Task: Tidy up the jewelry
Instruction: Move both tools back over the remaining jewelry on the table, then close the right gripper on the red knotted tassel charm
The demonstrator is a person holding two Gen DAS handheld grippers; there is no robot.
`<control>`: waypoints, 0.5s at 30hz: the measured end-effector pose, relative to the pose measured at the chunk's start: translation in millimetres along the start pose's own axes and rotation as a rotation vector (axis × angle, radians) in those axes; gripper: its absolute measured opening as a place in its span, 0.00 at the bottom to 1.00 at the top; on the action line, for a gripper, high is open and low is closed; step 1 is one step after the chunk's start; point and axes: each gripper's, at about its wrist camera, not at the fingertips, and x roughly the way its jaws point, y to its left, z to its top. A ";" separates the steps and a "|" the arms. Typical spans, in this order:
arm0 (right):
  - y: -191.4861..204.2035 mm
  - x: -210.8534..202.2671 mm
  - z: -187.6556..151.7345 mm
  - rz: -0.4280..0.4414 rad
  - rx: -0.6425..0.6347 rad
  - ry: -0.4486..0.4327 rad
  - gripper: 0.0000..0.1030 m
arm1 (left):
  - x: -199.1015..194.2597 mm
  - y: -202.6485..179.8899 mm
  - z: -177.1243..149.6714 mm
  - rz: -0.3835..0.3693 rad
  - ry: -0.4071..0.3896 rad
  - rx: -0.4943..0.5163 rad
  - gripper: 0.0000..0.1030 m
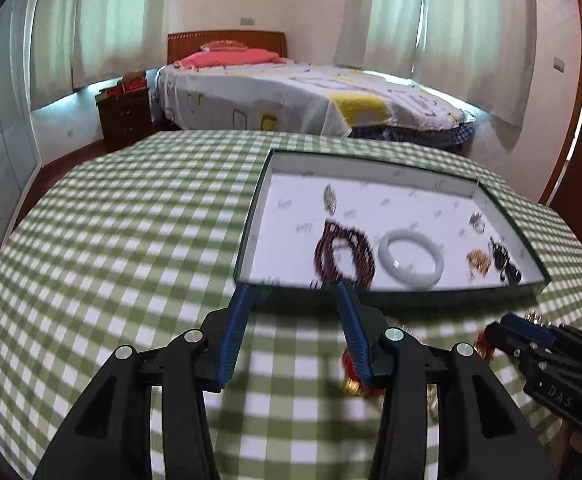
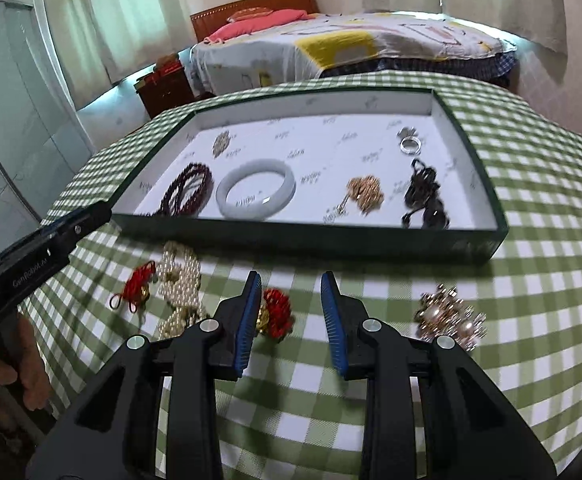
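A dark green tray (image 2: 311, 236) with a white lining lies on the checked tablecloth. It holds a dark red bead bracelet (image 2: 189, 188), a white bangle (image 2: 255, 188), a gold brooch (image 2: 365, 192), a black necklace (image 2: 425, 196) and silver rings (image 2: 409, 142). In front of it on the cloth lie a pearl necklace (image 2: 179, 280), a red knot (image 2: 135, 288), a red and gold ornament (image 2: 277, 312) and a pearl brooch (image 2: 449, 316). My right gripper (image 2: 291, 278) is open just above the red and gold ornament, which lies by its left finger. My left gripper (image 1: 295, 290) is open and empty at the tray's (image 1: 411, 290) near left corner.
The green checked table (image 1: 131, 240) spreads wide to the left of the tray. A bed (image 1: 311, 96) and a wooden nightstand (image 1: 125, 120) stand beyond the far edge. A hand (image 2: 19, 368) grips the left tool's handle at the lower left of the right wrist view.
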 end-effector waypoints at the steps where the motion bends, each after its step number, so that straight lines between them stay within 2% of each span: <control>1: 0.5 1.4 -0.5 0.006 0.002 0.007 0.30 | -0.4 1.6 -3.9 0.002 0.006 0.000 0.44; 6: 2.7 1.7 -1.3 0.024 -0.005 0.014 0.28 | -2.2 5.2 -13.7 0.007 0.024 -0.001 0.44; 12: 3.3 3.5 -3.1 0.036 -0.004 0.027 0.13 | -0.8 3.4 -17.6 0.000 0.037 0.002 0.44; 15: 4.5 3.2 -2.2 0.027 -0.011 0.023 0.10 | 0.3 0.6 -19.0 -0.003 0.044 0.009 0.44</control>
